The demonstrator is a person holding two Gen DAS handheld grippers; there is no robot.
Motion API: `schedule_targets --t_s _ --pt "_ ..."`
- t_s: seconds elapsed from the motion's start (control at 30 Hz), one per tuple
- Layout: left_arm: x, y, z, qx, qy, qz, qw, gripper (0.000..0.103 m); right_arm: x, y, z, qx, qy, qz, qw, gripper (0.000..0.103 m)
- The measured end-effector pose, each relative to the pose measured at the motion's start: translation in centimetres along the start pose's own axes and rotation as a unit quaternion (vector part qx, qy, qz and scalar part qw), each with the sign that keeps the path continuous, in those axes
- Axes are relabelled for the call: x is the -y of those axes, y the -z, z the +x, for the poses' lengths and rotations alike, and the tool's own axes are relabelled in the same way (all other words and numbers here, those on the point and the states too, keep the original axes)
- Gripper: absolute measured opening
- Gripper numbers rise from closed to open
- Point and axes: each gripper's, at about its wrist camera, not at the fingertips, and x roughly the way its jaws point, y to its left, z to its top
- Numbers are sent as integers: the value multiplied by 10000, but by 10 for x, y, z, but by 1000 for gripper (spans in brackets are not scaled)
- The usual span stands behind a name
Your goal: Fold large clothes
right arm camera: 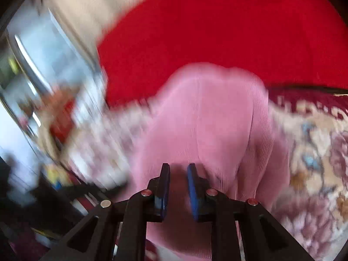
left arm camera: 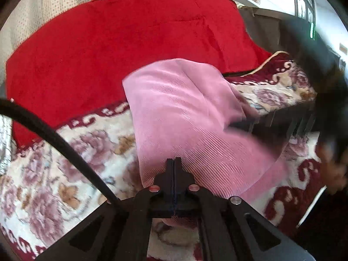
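A pink ribbed garment (left arm camera: pixel 184 117) lies on a floral blanket (left arm camera: pixel 65 169), in front of a red plush cover (left arm camera: pixel 121 43). My left gripper (left arm camera: pixel 174 163) is shut, its tips pinched into the garment's near hem, and pink cloth also shows under its fingers. In the left wrist view, my right gripper (left arm camera: pixel 241 124) reaches in from the right and grips the garment's right edge, which is lifted into a fold. In the blurred right wrist view, the right gripper (right arm camera: pixel 178 169) holds its blue pads (right arm camera: pixel 192 187) a little apart with pink cloth (right arm camera: pixel 217 117) bunched between them.
A black cable (left arm camera: pixel 65 148) crosses the blanket at the left. A person's dark sleeve and hand (left arm camera: pixel 326 113) are at the right edge. Beige dotted fabric (left arm camera: pixel 43 6) hangs behind the red cover. A blurred shelf or cabinet (right arm camera: pixel 43 76) stands at the left beyond the blanket's edge.
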Motion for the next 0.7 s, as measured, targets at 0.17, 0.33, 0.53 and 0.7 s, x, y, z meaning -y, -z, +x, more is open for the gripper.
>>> schedule_targets --t_s 0.17,0.33,0.53,0.7 --pt "-3 8 -18 225 414 -53 9989 4 -3 40 -19 -69 213 58 9997 16" --pt "-11 -2 -5 158 438 -215 9987 18 15 38 -12 16 -24 515 9987 15" --pt "-11 -7 4 -37 370 -123 9992 18 12 18 -35 -134 -287 527 9981 15" --pt "-11 -7 6 -54 349 -51 9994 18 15 -52 -63 569 -431 671 9952 18"
